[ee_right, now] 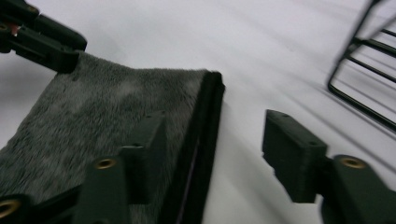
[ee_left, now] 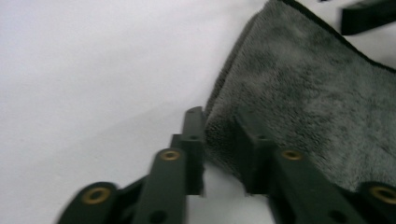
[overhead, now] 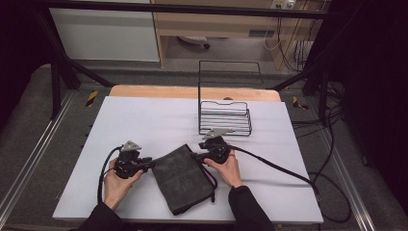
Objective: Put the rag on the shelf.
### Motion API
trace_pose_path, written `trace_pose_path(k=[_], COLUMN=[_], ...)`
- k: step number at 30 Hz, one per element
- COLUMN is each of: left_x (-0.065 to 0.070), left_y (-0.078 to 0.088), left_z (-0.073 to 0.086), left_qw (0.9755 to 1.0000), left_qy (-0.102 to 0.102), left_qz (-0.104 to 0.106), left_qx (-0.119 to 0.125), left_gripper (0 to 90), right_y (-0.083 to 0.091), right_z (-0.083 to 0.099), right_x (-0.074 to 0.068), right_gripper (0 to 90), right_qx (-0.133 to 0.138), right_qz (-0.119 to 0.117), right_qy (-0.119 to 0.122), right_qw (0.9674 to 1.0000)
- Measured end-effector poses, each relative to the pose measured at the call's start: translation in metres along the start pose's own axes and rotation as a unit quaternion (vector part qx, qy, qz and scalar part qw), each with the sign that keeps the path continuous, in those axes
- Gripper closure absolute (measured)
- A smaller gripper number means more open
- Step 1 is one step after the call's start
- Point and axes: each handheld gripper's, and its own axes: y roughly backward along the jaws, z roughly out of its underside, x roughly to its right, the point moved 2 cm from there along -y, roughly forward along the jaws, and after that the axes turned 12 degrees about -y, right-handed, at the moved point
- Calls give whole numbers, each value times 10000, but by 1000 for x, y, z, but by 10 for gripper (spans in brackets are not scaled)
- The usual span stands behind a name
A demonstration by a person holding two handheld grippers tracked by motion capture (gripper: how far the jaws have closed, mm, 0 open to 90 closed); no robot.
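High view: left gripper (overhead: pixel 146 163) jaws pinched grey cloth (overhead: pixel 183 178) corner; right gripper (overhead: pixel 198 156) jaws spread astride opposite edge on bench (overhead: pixel 144 120).

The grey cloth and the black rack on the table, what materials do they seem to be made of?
The grey cloth: probably microfibre or plush fabric, matte, with a short fuzzy pile and a black stitched edge. The black rack: likely thin metal wire with a dark coating, judging by its slim straight bars.

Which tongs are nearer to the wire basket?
Right. The right tongs lie just in front of the wire basket; the left tongs are beyond the grey cloth.
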Motion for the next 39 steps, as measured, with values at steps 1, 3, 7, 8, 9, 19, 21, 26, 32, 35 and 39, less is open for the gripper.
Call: trace_pose_path(k=[1, 3, 7, 8, 9, 19, 21, 26, 32, 35, 39], left_x=[1, 1, -1, -2, -3, -4, -4, -4, -5, -7, -6], left_y=[-1, -1, 1, 1, 2, 2, 2, 1, 1, -2, -13], left_z=[1, 1, 2, 2, 3, 5, 6, 6, 2, -3, -18], left_qw=[10000, 10000, 9999, 9999, 9999, 9997, 9997, 9997, 9997, 9998, 9999], left_qy=[-15, -17, 14, 33, 42, 15, 24, 59, 47, 48, -26], left_qz=[0, 20, 67, 47, 39, -69, -84, -83, -97, -100, -148], left_qx=[-34, -70, -151, -159, -158, -219, -210, -210, -230, -189, -79], left_gripper=[787, 811, 845, 849, 852, 854, 854, 853, 854, 854, 855], right_y=[-5, -15, -28, -29, -29, -42, -44, -46, -42, -34, -17], right_z=[-2, -5, -8, -9, -11, -11, -11, -9, -11, -9, -4], right_x=[-2, -5, -7, -7, -6, 2, 3, 1, 1, 0, 3], right_gripper=[511, 579, 747, 795, 833, 498, 507, 659, 806, 814, 816], right_qx=[-23, -82, -176, -142, -67, -178, -249, -371, -391, -179, 53], right_qz=[-18, -48, 10, -18, -59, 105, 8, -286, -323, -186, 61], right_qy=[40, 69, 127, 144, 144, -99, -157, -425, -436, -440, -690], right_qw=[10000, 9999, 9998, 9998, 9999, 9997, 9996, 9980, 9978, 9987, 9976])
